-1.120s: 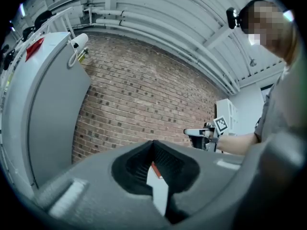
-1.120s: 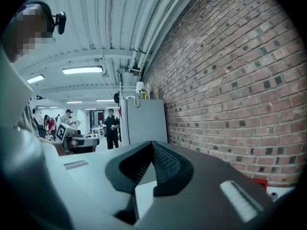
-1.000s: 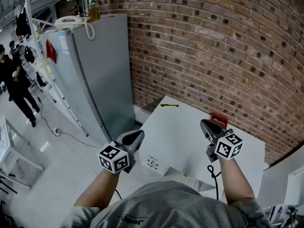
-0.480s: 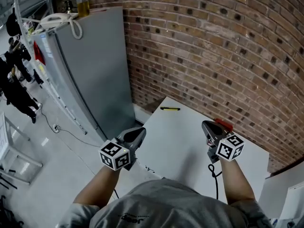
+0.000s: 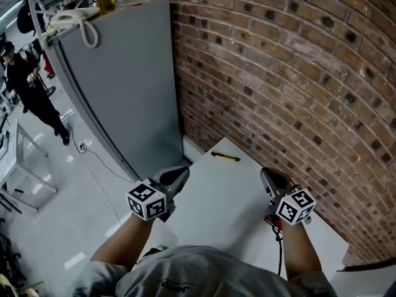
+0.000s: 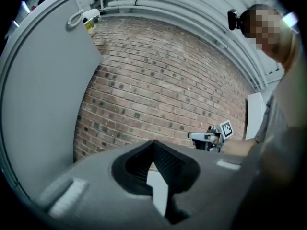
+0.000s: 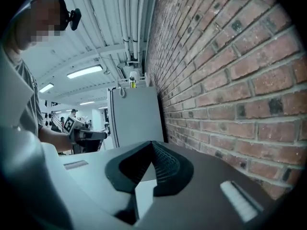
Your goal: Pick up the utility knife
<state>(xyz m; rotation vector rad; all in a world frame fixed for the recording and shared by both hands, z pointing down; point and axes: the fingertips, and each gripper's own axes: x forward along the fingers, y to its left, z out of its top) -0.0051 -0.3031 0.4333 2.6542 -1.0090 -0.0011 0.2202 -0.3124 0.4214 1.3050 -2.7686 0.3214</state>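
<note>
A: Since we're starting from the head view, where do we find the utility knife?

B: We see the utility knife (image 5: 224, 156) lying flat on the white table (image 5: 216, 215), at its far end in the upper centre of the frame, near the brick wall (image 5: 297, 73). Its long axis runs left to right, dipping slightly to the right.

A: And from our grippers?

B: It lies above both and between them. Our left gripper (image 5: 179, 173) sits lower left of it and our right gripper (image 5: 270, 176) lower right. We'd judge neither plainly nearer, and both are well apart from it.

A: Left gripper view?

B: We see its jaws pressed together with nothing between them, only a sliver of table beyond. No knife shows.

A: Right gripper view?

B: Same again: jaws together and empty, with the wall on the right and a grey cabinet (image 7: 136, 114) ahead. We can't see the knife.

A: So the coming move?

B: We reckon either gripper must reach up-frame, open, and close across the handle's narrow width.
</note>
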